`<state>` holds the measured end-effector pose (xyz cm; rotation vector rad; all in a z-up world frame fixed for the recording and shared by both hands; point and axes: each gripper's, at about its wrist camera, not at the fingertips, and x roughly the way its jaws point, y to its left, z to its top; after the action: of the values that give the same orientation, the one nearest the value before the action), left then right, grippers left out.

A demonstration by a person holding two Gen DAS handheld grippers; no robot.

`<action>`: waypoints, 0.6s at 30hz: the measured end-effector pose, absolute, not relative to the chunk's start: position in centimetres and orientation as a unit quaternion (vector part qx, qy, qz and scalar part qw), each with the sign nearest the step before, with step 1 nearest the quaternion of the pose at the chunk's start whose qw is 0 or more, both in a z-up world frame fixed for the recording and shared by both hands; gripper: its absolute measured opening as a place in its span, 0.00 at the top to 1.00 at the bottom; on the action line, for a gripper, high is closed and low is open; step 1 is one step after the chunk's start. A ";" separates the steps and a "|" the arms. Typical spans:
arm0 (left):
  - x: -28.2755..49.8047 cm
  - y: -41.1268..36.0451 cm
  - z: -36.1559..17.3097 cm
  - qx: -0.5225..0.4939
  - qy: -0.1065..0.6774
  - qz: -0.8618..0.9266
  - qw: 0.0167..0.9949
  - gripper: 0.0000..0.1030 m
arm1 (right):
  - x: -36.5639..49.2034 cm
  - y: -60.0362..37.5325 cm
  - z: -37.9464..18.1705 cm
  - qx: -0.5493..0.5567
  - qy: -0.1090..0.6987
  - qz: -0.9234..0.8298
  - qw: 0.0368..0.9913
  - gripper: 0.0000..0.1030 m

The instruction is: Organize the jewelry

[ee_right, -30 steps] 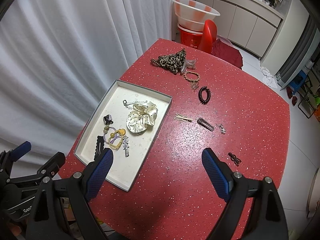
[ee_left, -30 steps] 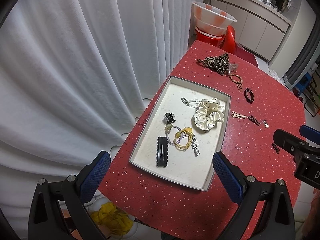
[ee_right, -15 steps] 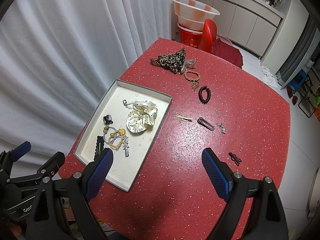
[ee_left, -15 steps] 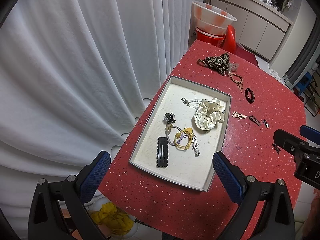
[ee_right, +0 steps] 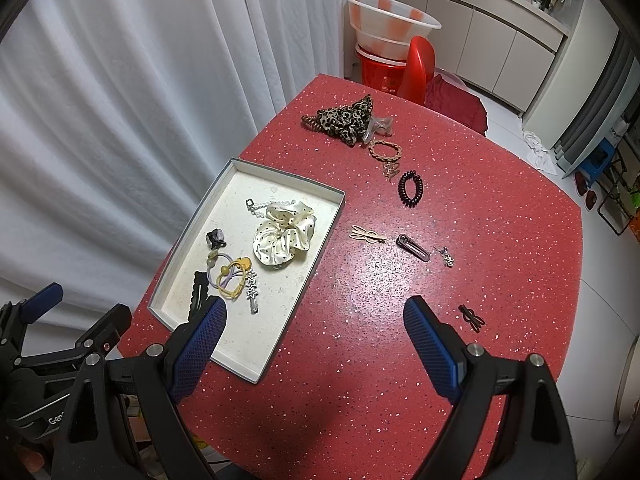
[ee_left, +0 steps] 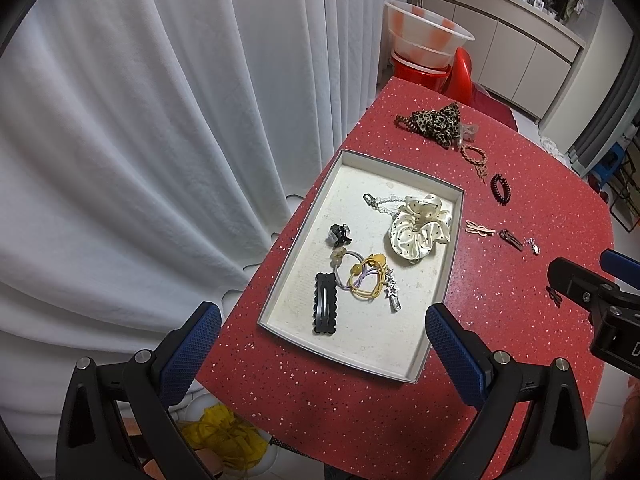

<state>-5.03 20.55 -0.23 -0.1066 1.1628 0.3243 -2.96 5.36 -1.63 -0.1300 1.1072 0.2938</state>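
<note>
From the left wrist camera, the left gripper (ee_left: 322,340) is wide open and holds nothing. It hangs above the near end of the grey tray (ee_left: 450,268) on the red table (ee_left: 360,408). The tray already has things in it: a cream scrunchie (ee_left: 418,232), a black clip (ee_left: 325,303) and yellow hair ties (ee_left: 366,278). The things not put away lie on the table past the tray's right wall: a pink clip (ee_left: 479,229) just beside the tray, then a dark clip (ee_left: 512,239), then a small silver charm (ee_left: 533,245). The right gripper (ee_left: 592,284) shows at the right edge of this view, and I cannot tell from here how wide it is.

From the right wrist camera, the right gripper (ee_right: 314,336) is also wide open and empty. It hangs over bare table to the right of the tray (ee_right: 324,248). The pink clip (ee_right: 368,235) and dark clip (ee_right: 413,247) lie ahead of it, between its 2 fingers in this view. The dark clip's long side slants away to the right. A little black clip (ee_right: 471,317) lies very near the right finger (ee_right: 430,344). Farther off sit a black coil tie (ee_right: 411,189), a braided band (ee_right: 385,151) and a leopard scrunchie (ee_right: 340,119).

I think the right gripper is nearer to all the loose things, so it should reach next, and the little black clip looks closest.
</note>
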 end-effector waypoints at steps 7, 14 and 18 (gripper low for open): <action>-4.9 20.5 -0.5 -0.049 0.548 0.152 0.821 0.01 | -3.0 5.5 -2.0 -0.061 0.526 0.141 0.836 0.11; -4.8 20.5 -0.5 -0.048 0.548 0.151 0.821 0.01 | -2.8 5.2 -2.0 -0.060 0.528 0.143 0.835 0.11; -4.8 20.5 -0.5 -0.047 0.547 0.152 0.822 0.01 | -2.8 5.3 -2.0 -0.060 0.528 0.142 0.835 0.11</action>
<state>-4.85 20.46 -0.54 -0.0991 1.1630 0.3226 -2.82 5.26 -2.03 -0.1261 1.1192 0.3015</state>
